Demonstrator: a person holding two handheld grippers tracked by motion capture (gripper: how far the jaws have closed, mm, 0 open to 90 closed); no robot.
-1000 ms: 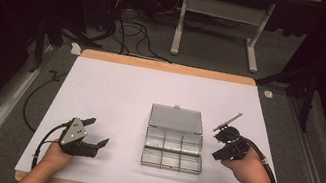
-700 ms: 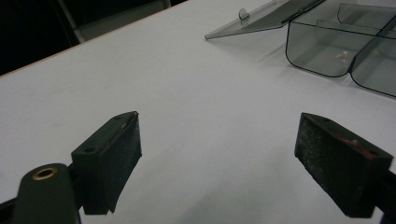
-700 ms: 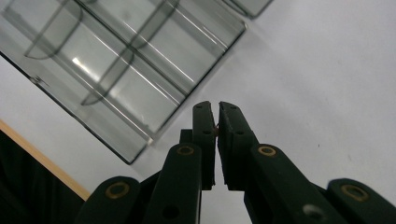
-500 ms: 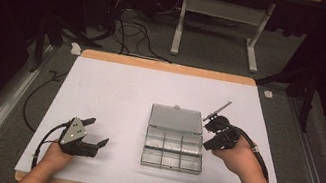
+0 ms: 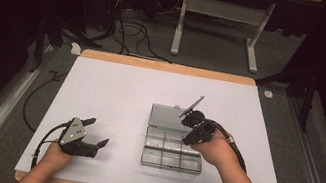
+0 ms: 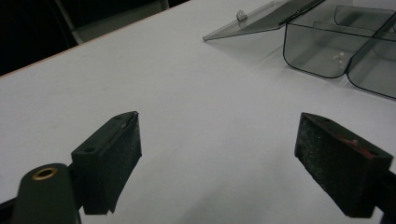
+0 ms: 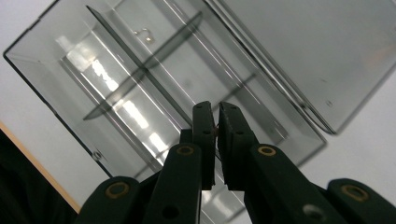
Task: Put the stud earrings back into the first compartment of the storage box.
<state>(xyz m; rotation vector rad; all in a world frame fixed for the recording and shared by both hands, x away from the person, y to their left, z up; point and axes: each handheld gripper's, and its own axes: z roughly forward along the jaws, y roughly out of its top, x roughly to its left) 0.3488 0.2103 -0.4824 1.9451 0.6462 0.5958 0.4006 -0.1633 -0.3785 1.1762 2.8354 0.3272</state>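
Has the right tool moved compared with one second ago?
Yes. The right tool moved left, from beside the clear box to over its right edge.

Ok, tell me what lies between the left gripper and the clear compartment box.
Nothing: in the high view, only bare white tabletop separates the left gripper from the clear compartment box.

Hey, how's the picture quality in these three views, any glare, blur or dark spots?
High view: the white table is evenly lit, its surroundings nearly black. Left gripper view: the left claw is sharp, the clear box beyond it slightly soft. Right gripper view: bright glare streaks on the box's dividers; the right claw is a little blurred.
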